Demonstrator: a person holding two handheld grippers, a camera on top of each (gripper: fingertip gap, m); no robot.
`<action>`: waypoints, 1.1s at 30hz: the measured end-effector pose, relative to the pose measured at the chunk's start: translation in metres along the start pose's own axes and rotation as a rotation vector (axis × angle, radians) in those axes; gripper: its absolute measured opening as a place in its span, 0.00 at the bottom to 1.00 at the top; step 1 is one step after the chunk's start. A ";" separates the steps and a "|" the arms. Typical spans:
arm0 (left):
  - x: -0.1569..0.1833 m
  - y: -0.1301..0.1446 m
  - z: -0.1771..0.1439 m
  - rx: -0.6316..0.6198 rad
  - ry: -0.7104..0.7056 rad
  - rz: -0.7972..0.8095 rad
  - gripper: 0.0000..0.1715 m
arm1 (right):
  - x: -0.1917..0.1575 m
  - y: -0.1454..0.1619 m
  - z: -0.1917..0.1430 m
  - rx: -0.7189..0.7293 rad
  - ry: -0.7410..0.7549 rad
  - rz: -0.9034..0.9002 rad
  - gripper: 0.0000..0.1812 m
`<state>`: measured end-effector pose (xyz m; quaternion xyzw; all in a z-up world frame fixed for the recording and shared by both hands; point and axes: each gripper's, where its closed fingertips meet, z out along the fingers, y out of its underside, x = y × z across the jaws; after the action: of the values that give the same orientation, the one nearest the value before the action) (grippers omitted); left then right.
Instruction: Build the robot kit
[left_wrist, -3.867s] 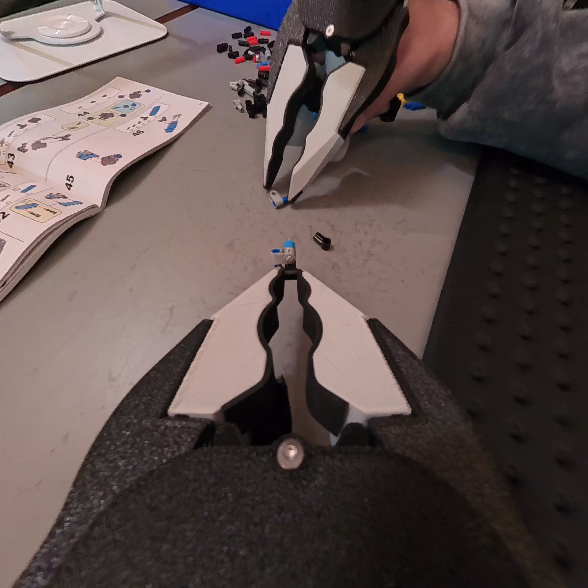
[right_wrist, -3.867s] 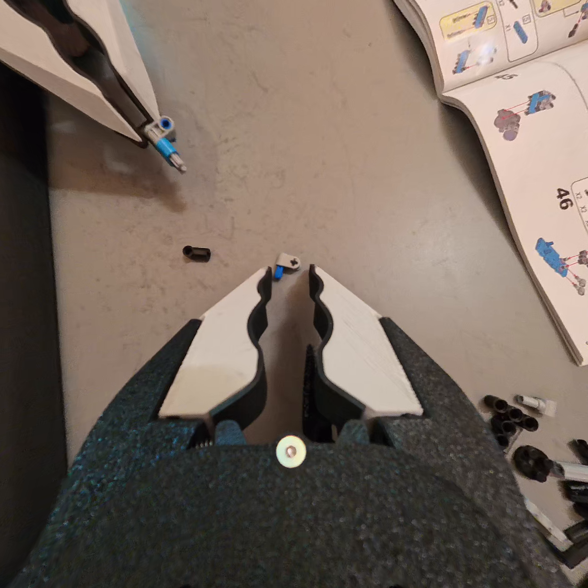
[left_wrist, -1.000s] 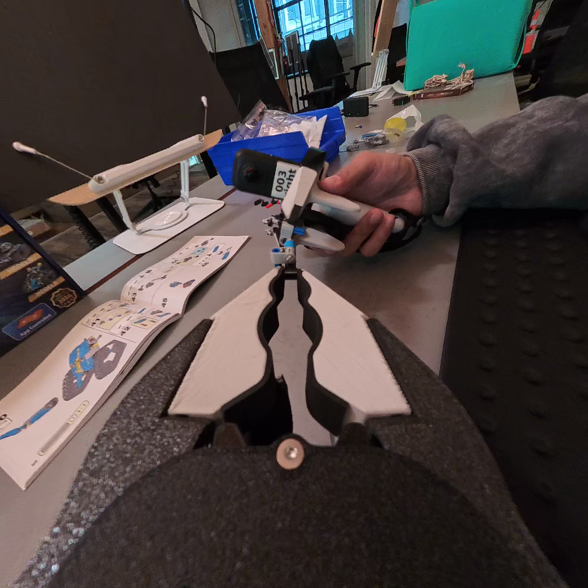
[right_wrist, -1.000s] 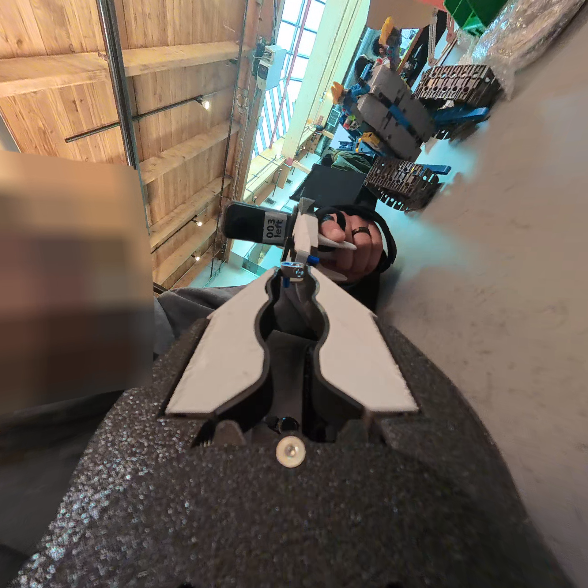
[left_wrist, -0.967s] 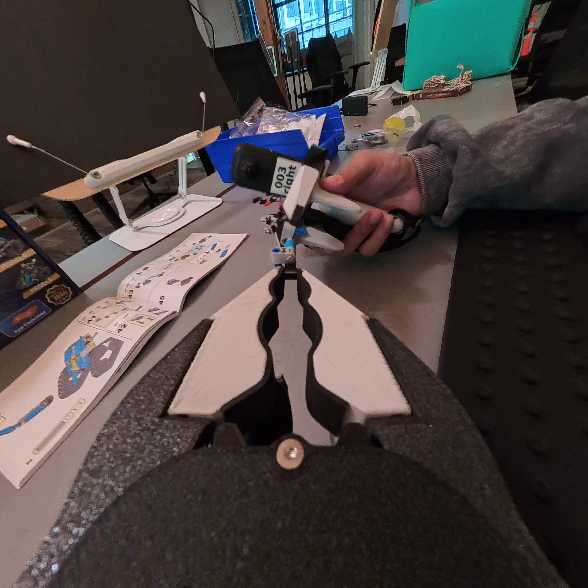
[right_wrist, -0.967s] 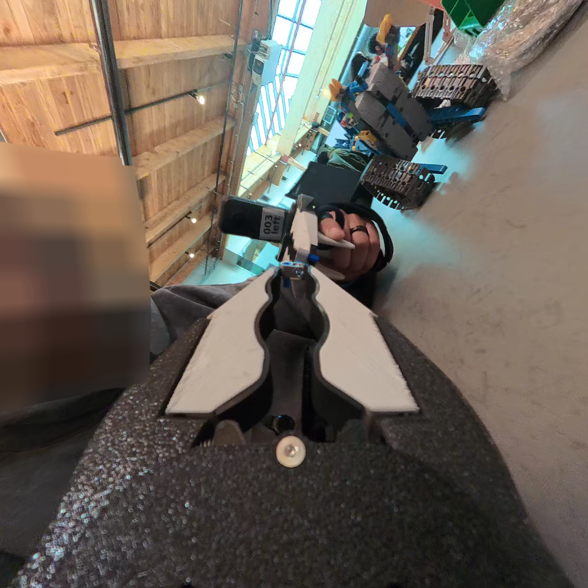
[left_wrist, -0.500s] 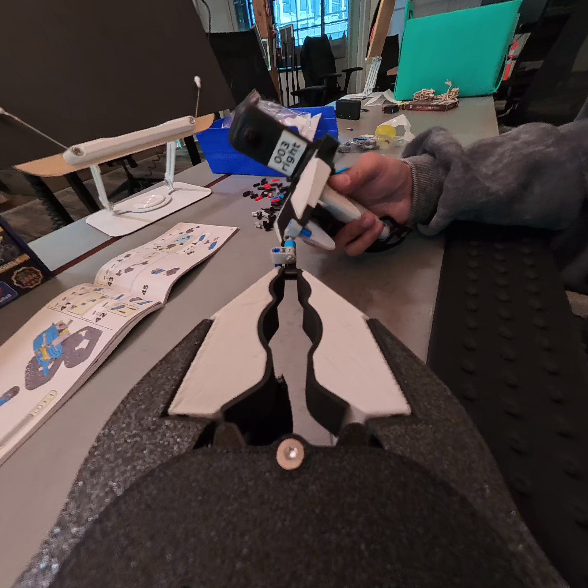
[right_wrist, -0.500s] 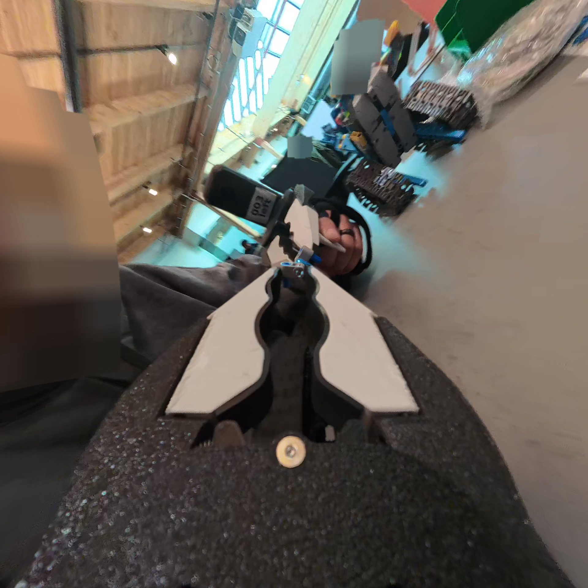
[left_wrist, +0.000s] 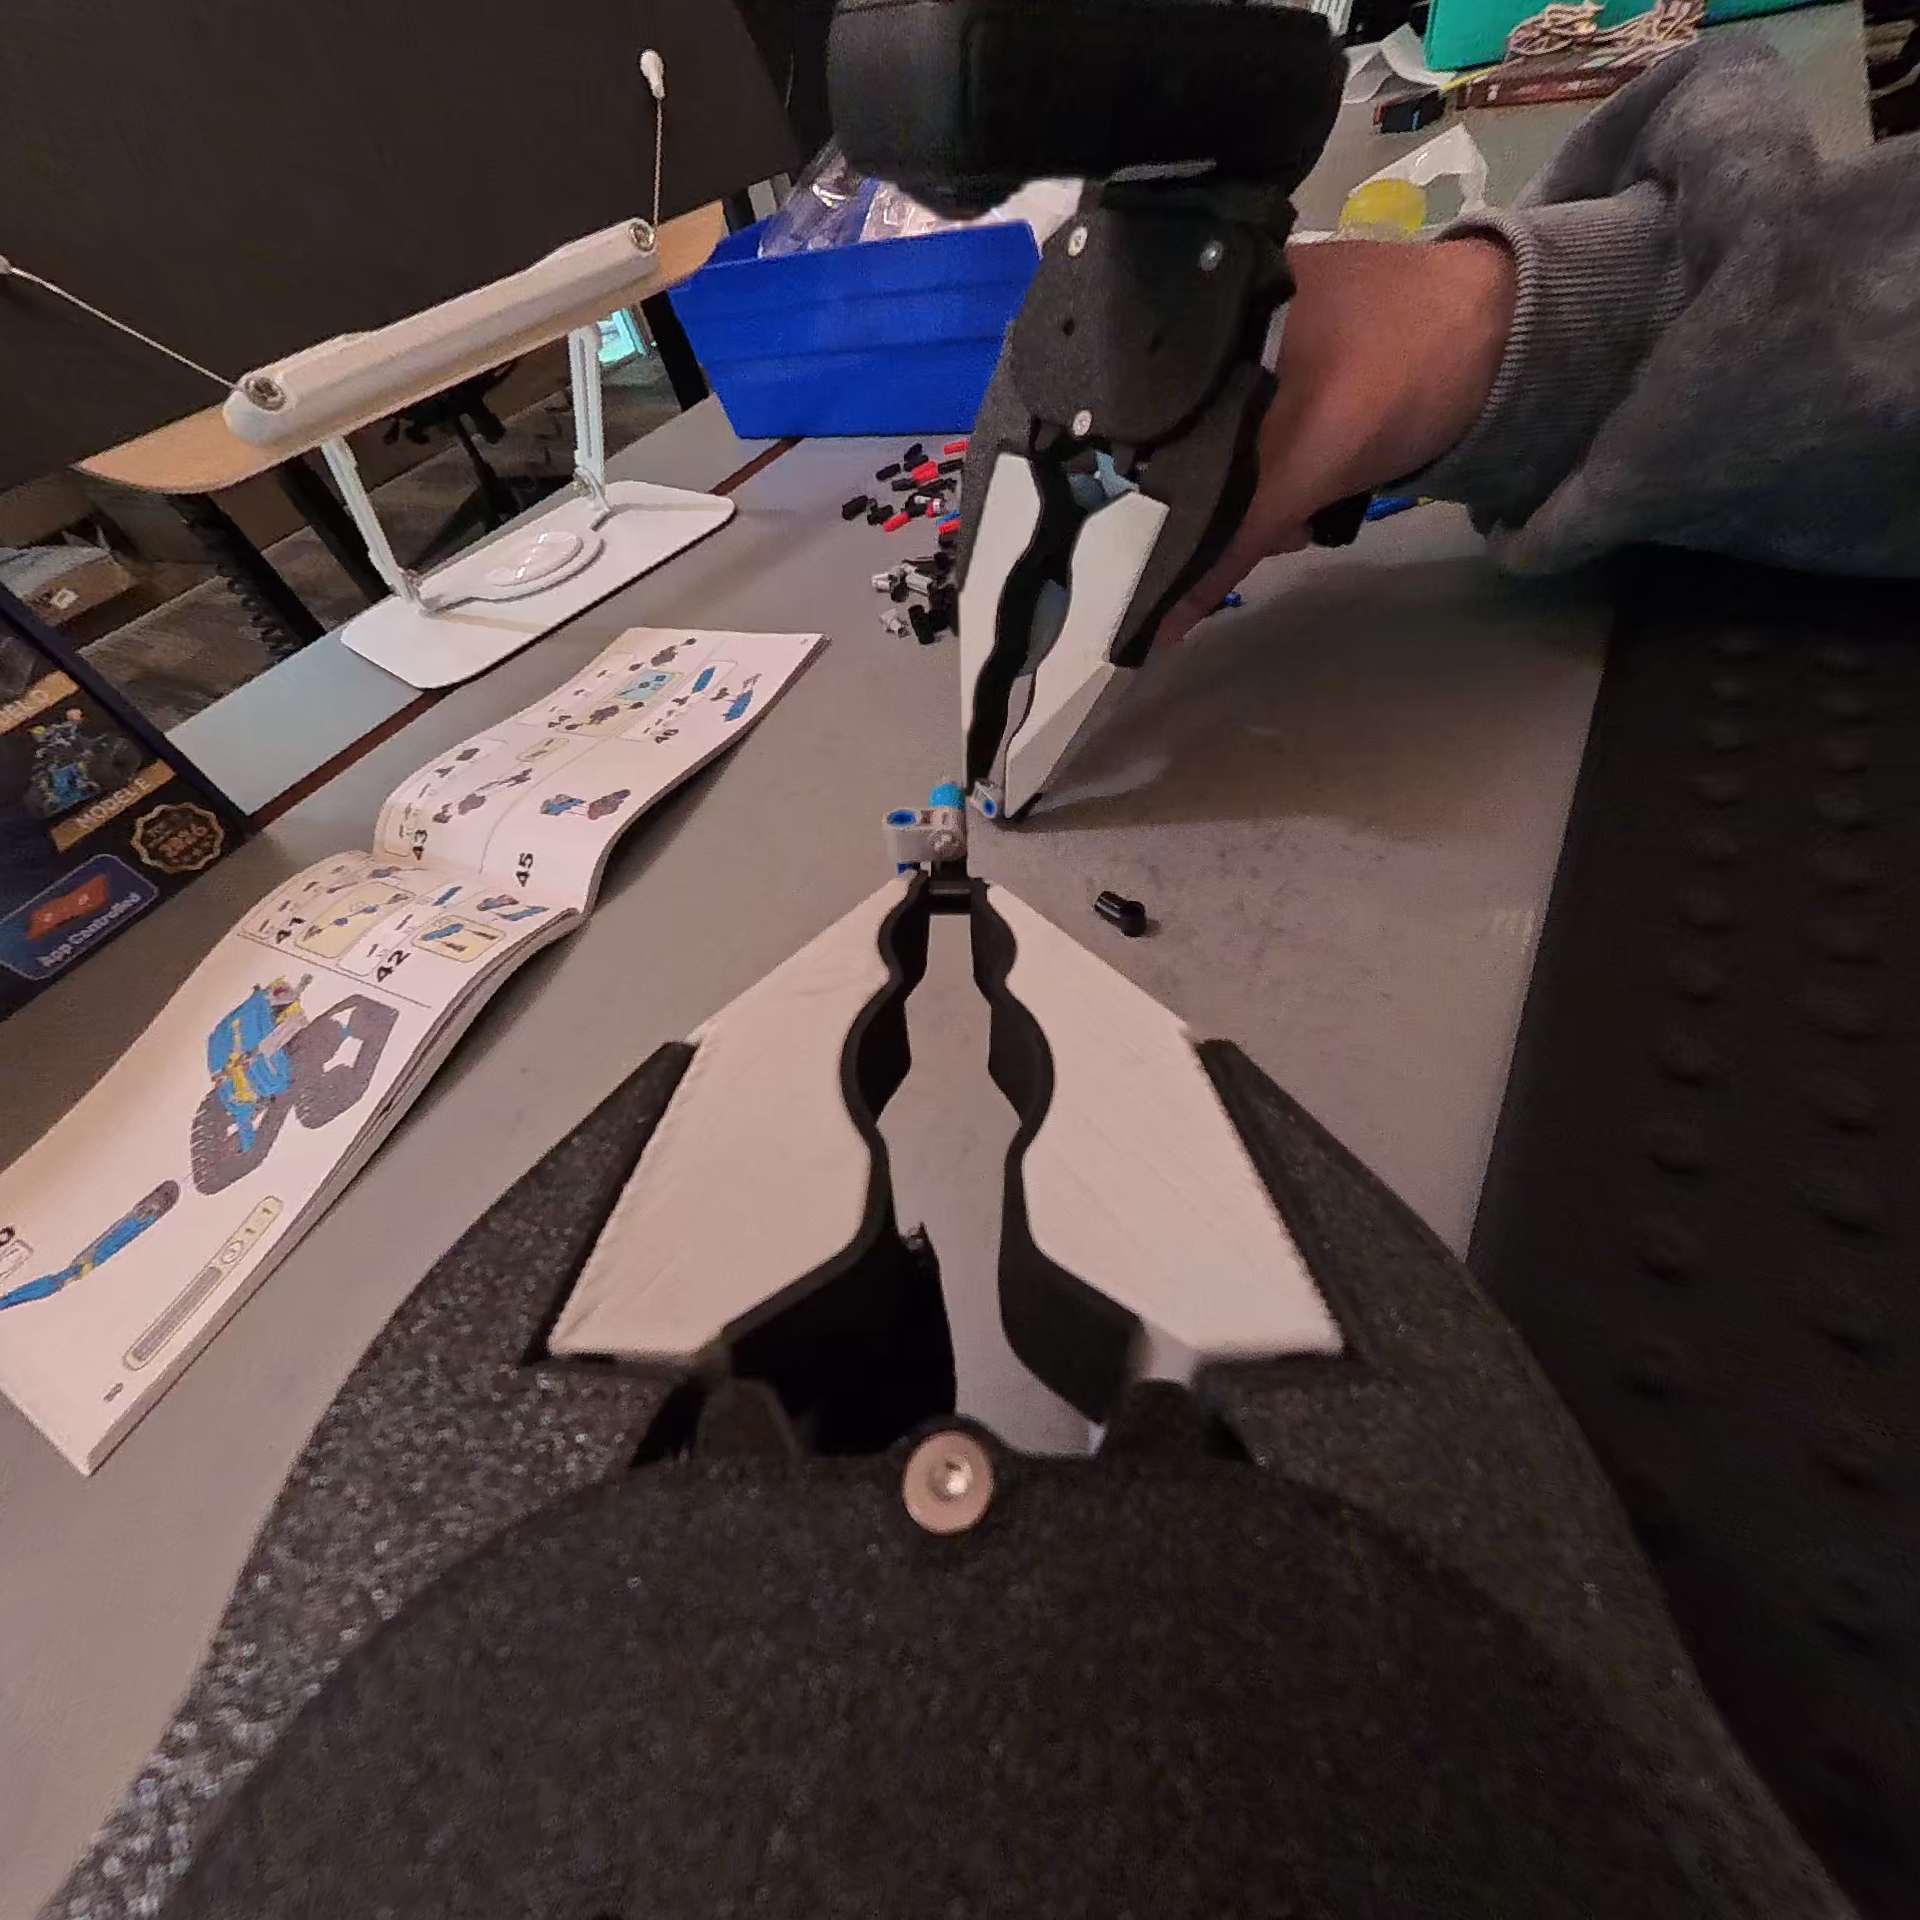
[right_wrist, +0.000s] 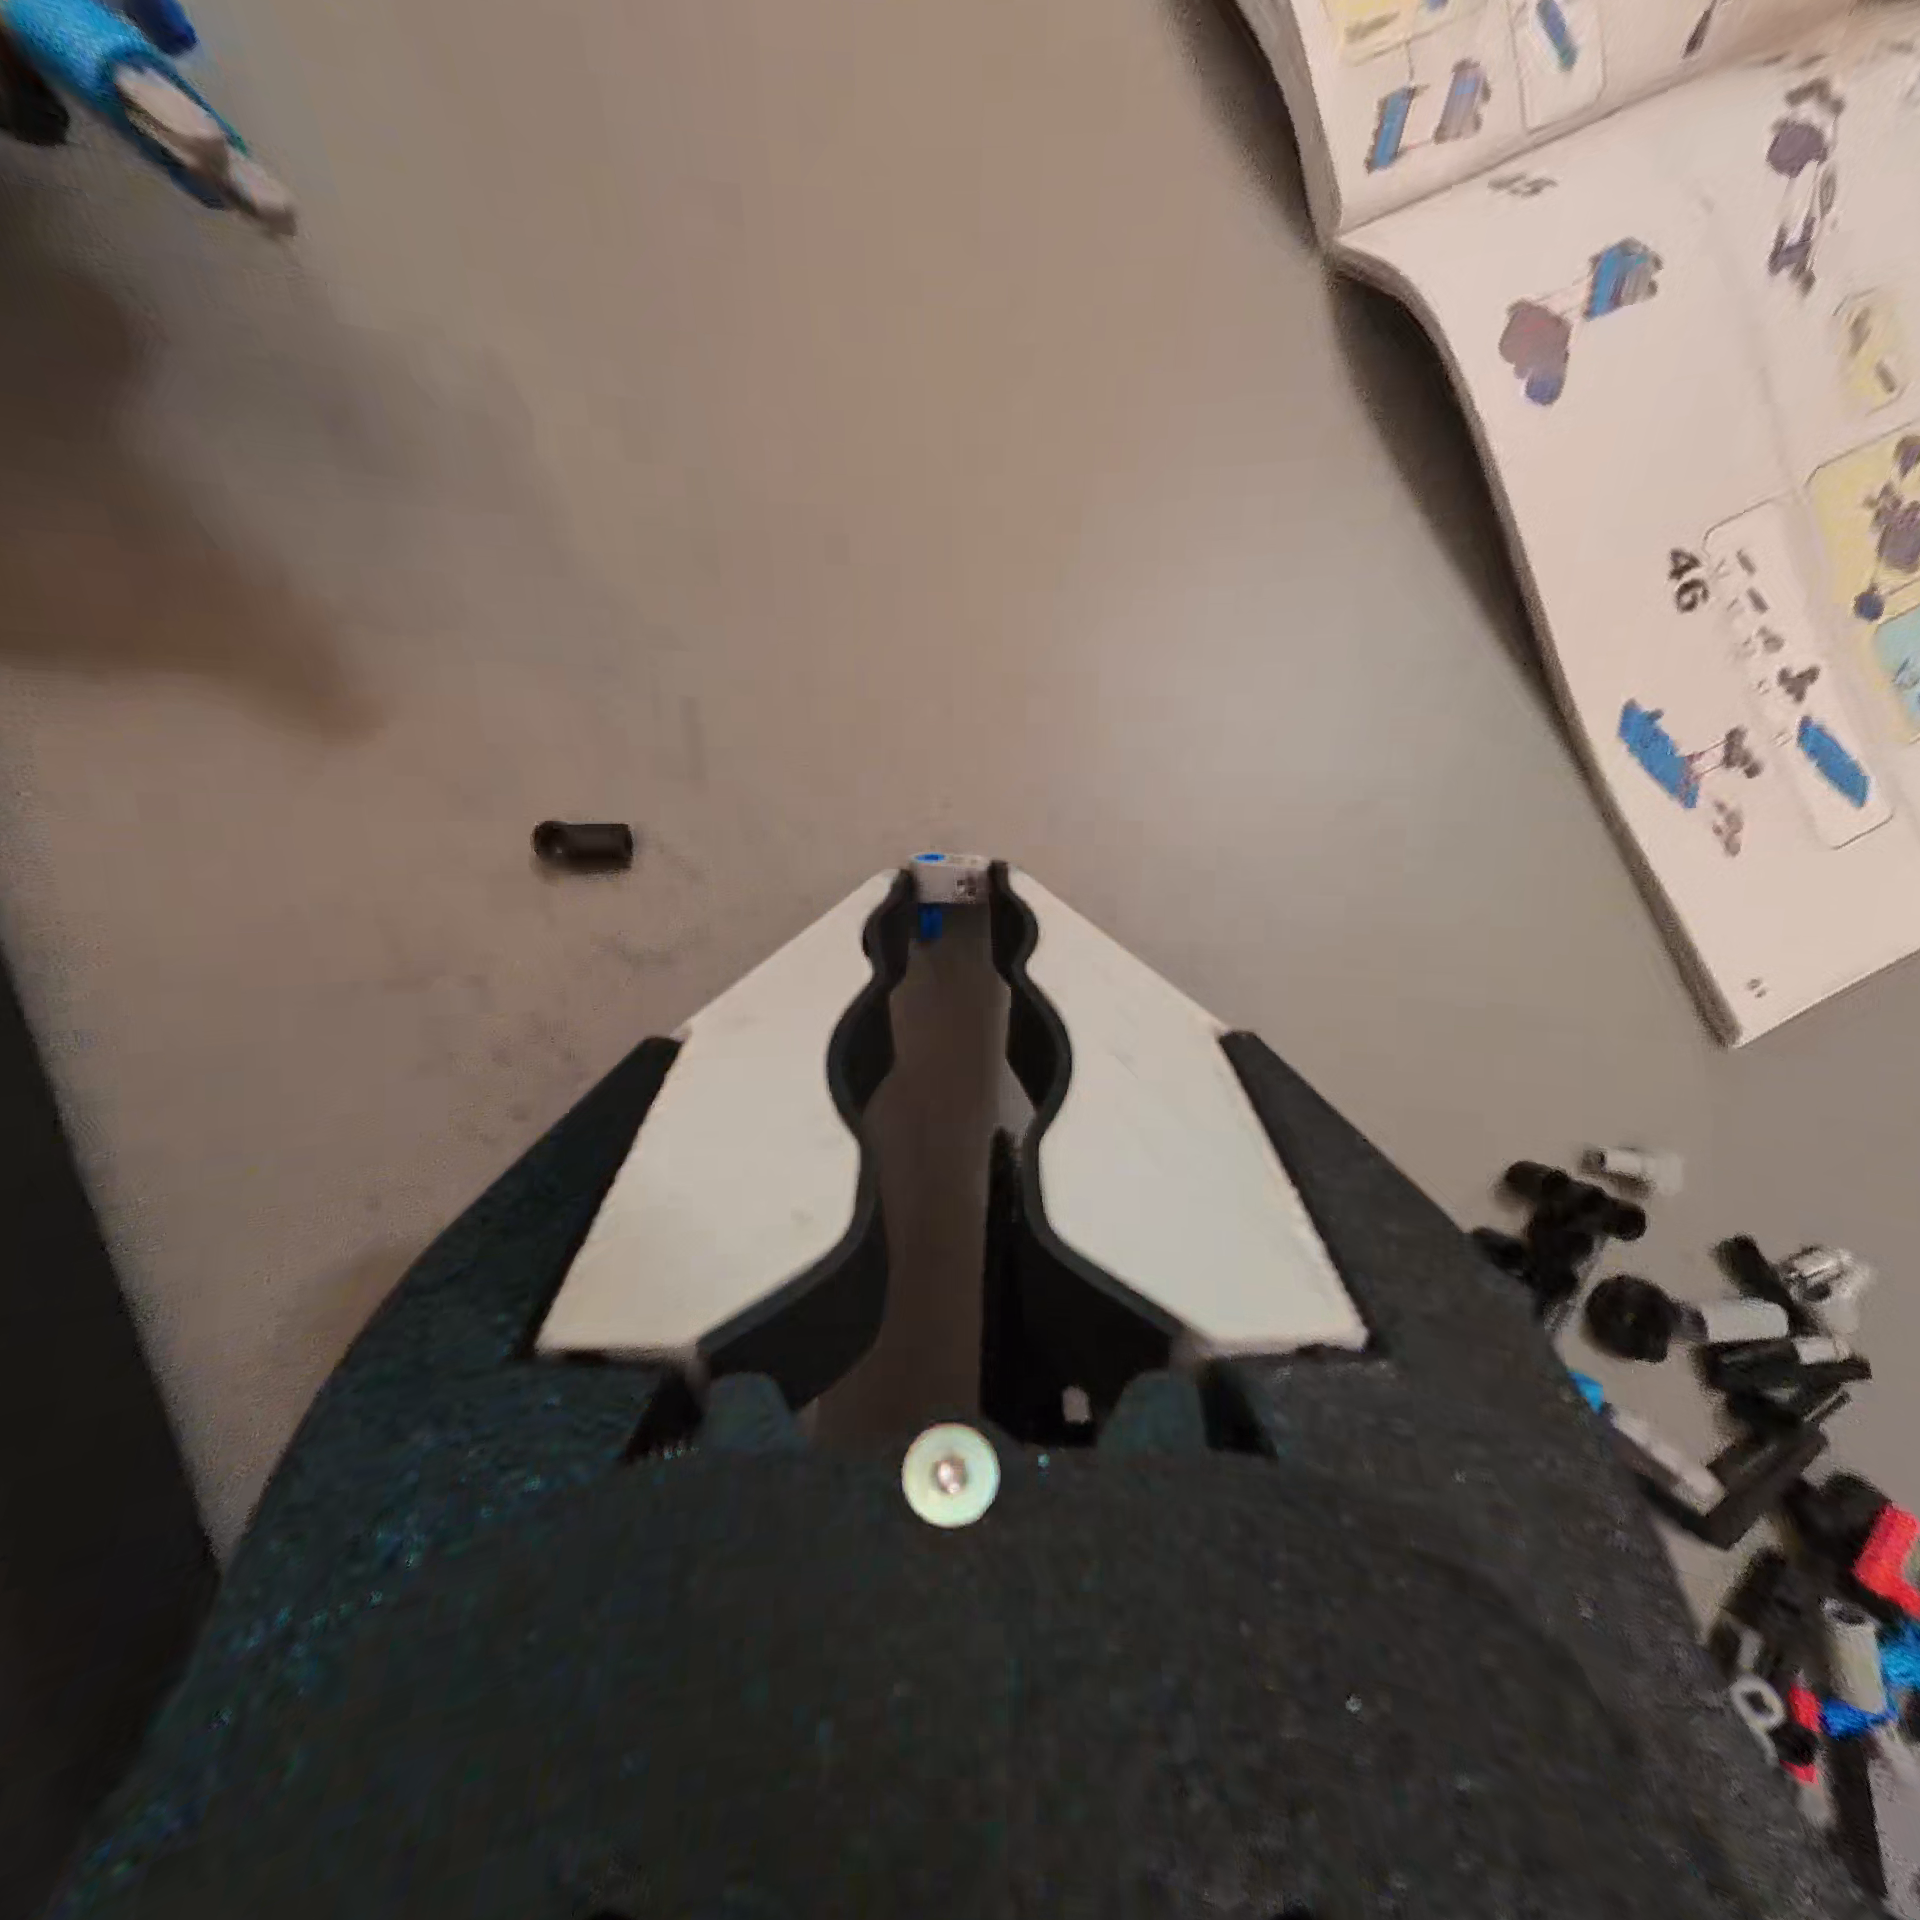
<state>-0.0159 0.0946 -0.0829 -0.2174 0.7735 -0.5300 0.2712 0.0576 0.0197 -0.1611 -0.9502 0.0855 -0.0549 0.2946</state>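
Both grippers were pinched nearly closed on tiny bits: left gripper (left_wrist: 940, 894) held a grey-and-blue connector (left_wrist: 925, 828) by its stem, right gripper (right_wrist: 948, 883) nipped a grey piece (right_wrist: 943, 875) low over the table (right_wrist: 831, 416), loose black pin (right_wrist: 582, 840) just beside, probably keeping spares handy

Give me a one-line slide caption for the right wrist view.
Right gripper pinches a small grey-and-blue piece above the grey table, instruction booklet alongside.
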 end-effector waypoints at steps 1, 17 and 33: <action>0.002 0.001 0.001 -0.004 0.009 -0.001 0.04 | -0.003 -0.002 -0.001 0.006 -0.017 0.020 0.08; 0.009 0.006 0.004 -0.030 0.059 -0.013 0.04 | -0.017 -0.001 -0.007 0.096 -0.302 0.136 0.18; 0.010 0.008 0.006 -0.043 0.064 -0.012 0.04 | -0.020 -0.004 0.003 0.052 -0.117 -0.083 0.10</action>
<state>-0.0198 0.0869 -0.0944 -0.2107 0.7916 -0.5218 0.2382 0.0386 0.0288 -0.1621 -0.9466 0.0271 -0.0137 0.3210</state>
